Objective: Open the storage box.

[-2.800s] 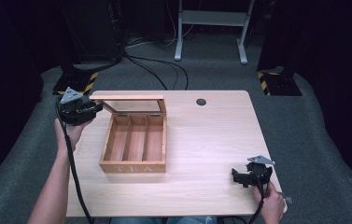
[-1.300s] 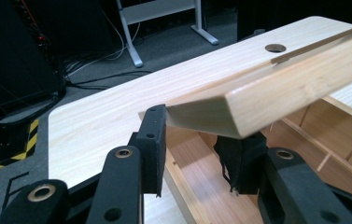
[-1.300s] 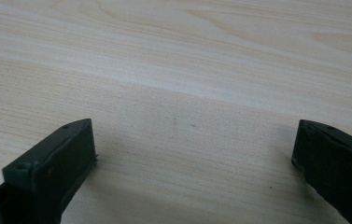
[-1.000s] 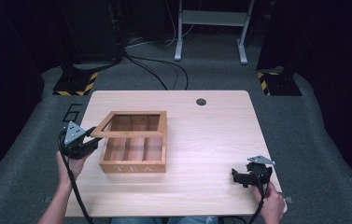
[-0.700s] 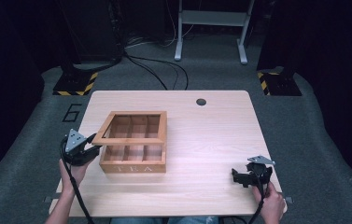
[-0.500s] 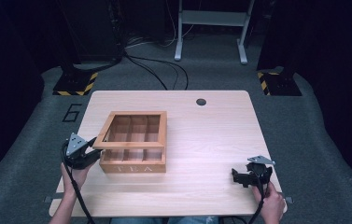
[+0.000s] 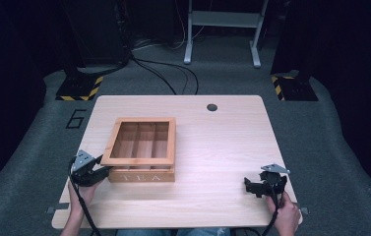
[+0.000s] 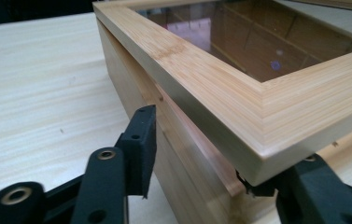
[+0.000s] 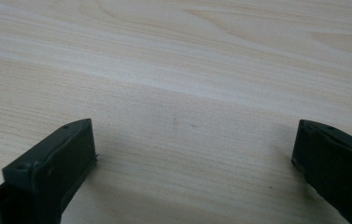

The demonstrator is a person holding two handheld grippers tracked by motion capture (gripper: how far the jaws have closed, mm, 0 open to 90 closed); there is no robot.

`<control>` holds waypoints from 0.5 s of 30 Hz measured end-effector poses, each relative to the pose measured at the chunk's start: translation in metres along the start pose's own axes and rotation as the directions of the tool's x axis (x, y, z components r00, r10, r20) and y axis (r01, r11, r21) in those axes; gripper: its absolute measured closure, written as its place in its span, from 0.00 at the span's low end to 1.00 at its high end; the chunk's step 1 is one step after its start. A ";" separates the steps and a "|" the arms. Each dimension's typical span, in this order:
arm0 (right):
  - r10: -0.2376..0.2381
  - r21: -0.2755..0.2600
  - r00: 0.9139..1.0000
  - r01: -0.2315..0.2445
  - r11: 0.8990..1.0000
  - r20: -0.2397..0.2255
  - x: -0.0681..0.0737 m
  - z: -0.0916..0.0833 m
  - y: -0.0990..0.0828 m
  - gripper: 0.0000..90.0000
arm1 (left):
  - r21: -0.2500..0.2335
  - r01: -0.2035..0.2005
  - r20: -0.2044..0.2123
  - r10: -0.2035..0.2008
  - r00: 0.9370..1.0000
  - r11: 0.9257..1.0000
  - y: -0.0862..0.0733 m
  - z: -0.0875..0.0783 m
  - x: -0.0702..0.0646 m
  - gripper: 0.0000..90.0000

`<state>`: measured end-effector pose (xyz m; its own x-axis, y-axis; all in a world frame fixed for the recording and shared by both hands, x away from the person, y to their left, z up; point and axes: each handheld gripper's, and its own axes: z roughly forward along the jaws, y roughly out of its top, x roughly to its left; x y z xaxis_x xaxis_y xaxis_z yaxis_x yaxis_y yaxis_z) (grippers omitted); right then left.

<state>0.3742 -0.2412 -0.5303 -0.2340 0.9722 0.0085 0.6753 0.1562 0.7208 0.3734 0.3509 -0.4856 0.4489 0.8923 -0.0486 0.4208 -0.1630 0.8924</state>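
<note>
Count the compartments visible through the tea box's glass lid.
3, side by side under the lid of the tea box: left, middle, right. Cross dividers may hide under the frame.

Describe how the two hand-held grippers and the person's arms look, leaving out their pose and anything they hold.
Each black hand-held gripper, left and right, carries a grey three-cornered plate on top and trails a black cable. The two black jaws are blocky, with round rivet holes. The person's forearms are bare, with no sleeves in sight.

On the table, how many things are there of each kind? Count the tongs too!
Wooden tea box: 1
Tongs: 2, the left tongs at the box's lid corner and the right tongs over bare table
Total: 3
</note>
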 end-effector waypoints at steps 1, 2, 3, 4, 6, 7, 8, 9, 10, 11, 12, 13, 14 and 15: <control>0.000 0.000 1.000 0.000 1.000 0.000 0.000 0.000 0.000 0.00 | 0.000 0.000 0.000 0.000 1.000 1.000 0.000 0.000 0.000 0.55; 0.000 0.001 1.000 0.000 1.000 0.001 0.000 0.000 0.000 0.00 | 0.007 0.005 0.011 -0.005 1.000 1.000 -0.001 0.000 0.000 0.52; 0.000 0.001 1.000 0.000 1.000 0.001 0.000 0.000 0.000 0.00 | 0.010 0.008 0.011 -0.008 1.000 1.000 -0.003 0.000 0.000 0.51; 0.001 0.002 1.000 -0.001 1.000 0.002 0.000 0.000 0.000 0.00 | 0.006 0.019 0.009 -0.019 1.000 1.000 -0.004 -0.002 0.001 0.49; 0.000 0.001 1.000 0.000 1.000 0.001 0.000 0.000 0.000 0.00 | 0.005 0.026 0.009 -0.026 1.000 1.000 -0.004 -0.002 0.002 0.45; 0.000 0.001 1.000 0.000 1.000 0.003 0.000 0.000 0.000 0.00 | 0.010 0.032 0.008 -0.032 0.999 0.999 -0.004 -0.002 0.003 0.42; 0.002 0.003 1.000 -0.002 1.000 0.002 0.000 0.000 0.000 0.00 | 0.012 0.043 0.006 -0.043 0.999 0.999 -0.004 -0.003 0.005 0.41; 0.000 0.002 1.000 0.000 1.000 0.002 0.000 0.000 0.000 0.00 | 0.011 0.048 0.003 -0.048 0.999 0.999 -0.004 -0.004 0.006 0.39; 0.002 0.003 1.000 -0.002 1.000 0.001 0.000 0.000 0.000 0.00 | 0.015 0.051 0.002 -0.051 0.999 0.999 -0.003 -0.006 0.007 0.36; 0.000 0.001 1.000 0.000 1.000 0.001 0.000 0.000 0.000 0.00 | 0.015 0.054 0.009 -0.054 0.998 0.998 -0.003 -0.007 0.008 0.32; 0.000 0.002 1.000 0.000 1.000 0.001 0.000 0.000 0.000 0.00 | 0.019 0.055 0.016 -0.055 0.998 0.998 -0.003 -0.009 0.009 0.28; 0.001 0.002 1.000 -0.001 1.000 0.001 0.000 0.000 0.000 0.00 | 0.019 0.055 0.021 -0.056 0.998 0.998 -0.003 -0.011 0.010 0.27; 0.000 0.001 1.000 0.000 1.000 0.001 0.000 0.000 0.000 0.00 | 0.028 0.053 0.030 -0.054 0.998 0.998 -0.003 -0.014 0.011 0.26; 0.000 0.001 1.000 0.000 1.000 0.001 0.000 0.000 0.000 0.00 | 0.038 0.052 0.035 -0.053 0.998 0.998 -0.003 -0.015 0.011 0.22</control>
<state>0.3741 -0.2413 -0.5302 -0.2337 0.9723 0.0080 0.6761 0.1566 0.7200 0.3650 0.3672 -0.4818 0.4535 0.8842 -0.1117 0.4732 -0.1326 0.8709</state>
